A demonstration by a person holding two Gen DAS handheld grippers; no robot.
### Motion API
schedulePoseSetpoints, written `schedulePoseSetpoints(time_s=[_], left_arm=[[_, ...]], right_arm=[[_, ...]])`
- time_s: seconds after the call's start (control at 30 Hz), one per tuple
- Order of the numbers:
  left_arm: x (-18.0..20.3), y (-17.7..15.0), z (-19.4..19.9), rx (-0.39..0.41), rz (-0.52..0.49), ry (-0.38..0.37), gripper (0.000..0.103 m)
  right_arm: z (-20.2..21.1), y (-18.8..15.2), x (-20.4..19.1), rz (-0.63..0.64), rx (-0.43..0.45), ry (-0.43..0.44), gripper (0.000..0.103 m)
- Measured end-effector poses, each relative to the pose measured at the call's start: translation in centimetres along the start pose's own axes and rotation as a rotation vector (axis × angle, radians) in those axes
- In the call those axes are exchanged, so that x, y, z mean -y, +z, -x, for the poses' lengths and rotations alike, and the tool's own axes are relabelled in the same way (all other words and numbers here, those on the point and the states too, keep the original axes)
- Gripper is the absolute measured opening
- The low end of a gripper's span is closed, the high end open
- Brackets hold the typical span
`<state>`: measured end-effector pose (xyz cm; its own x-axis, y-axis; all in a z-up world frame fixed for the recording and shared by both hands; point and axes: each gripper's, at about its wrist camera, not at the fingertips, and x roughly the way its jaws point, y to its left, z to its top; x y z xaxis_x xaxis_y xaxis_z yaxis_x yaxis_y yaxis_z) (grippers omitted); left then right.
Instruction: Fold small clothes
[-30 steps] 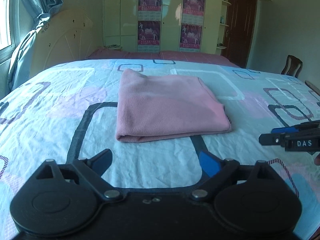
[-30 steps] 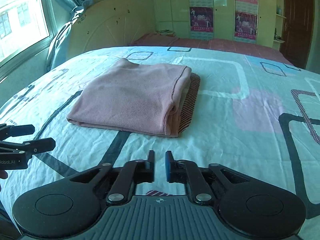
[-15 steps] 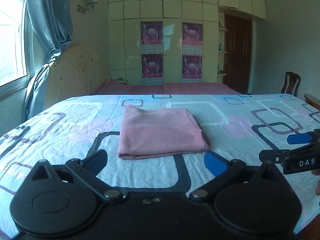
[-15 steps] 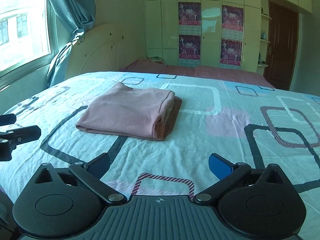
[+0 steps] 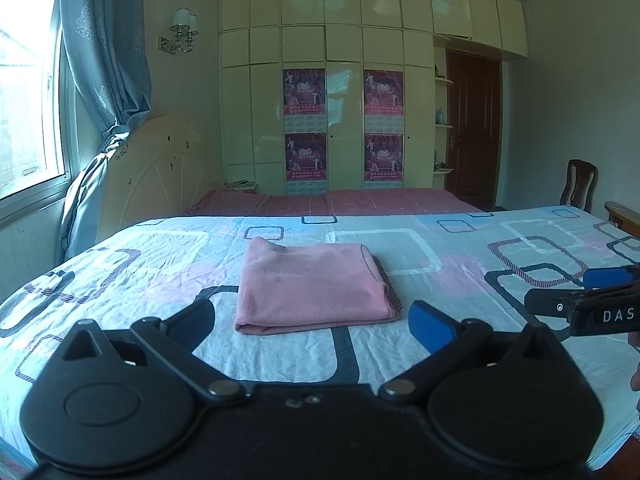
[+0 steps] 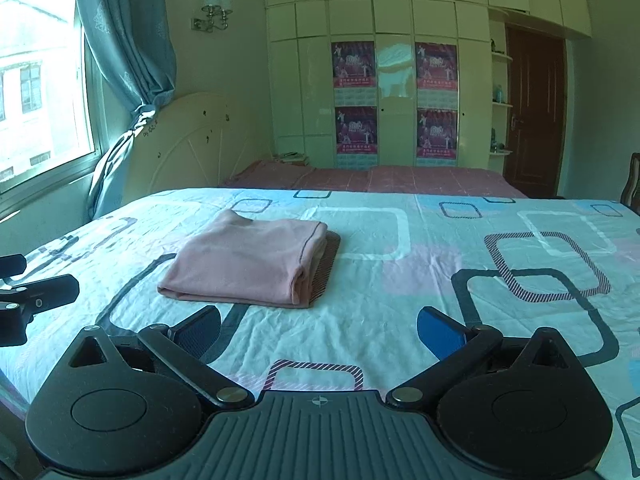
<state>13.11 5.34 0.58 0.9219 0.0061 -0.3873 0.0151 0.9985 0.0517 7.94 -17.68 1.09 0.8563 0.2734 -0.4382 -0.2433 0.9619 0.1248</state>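
While held level, left gripper (image 5: pixel 314 322), right gripper (image 6: pixel 320 328), fingers spread.

Daylight: enters from bright, overexposed glass window (image 6: pixel 38 80) at 9 o'clock. Room: dim, green-tinted. Glare: pale reflections on glossy cream wardrobe doors (image 6: pixel 394 76). Focus: sharp centrally. Distortion: strong fisheye bowing at edges; dark vignette in upper corners. Shadows: soft.
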Motion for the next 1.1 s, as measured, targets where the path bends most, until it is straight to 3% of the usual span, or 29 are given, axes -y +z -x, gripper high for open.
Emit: schedulePoseSetpoints(time_s=[1.1], left_arm=[[0.3, 0.1, 2.3, -0.004, 0.013, -0.025, 0.102]], right_arm=[[2.4, 0.3, -0.2, 0.023, 0.038, 0.015, 0.103]])
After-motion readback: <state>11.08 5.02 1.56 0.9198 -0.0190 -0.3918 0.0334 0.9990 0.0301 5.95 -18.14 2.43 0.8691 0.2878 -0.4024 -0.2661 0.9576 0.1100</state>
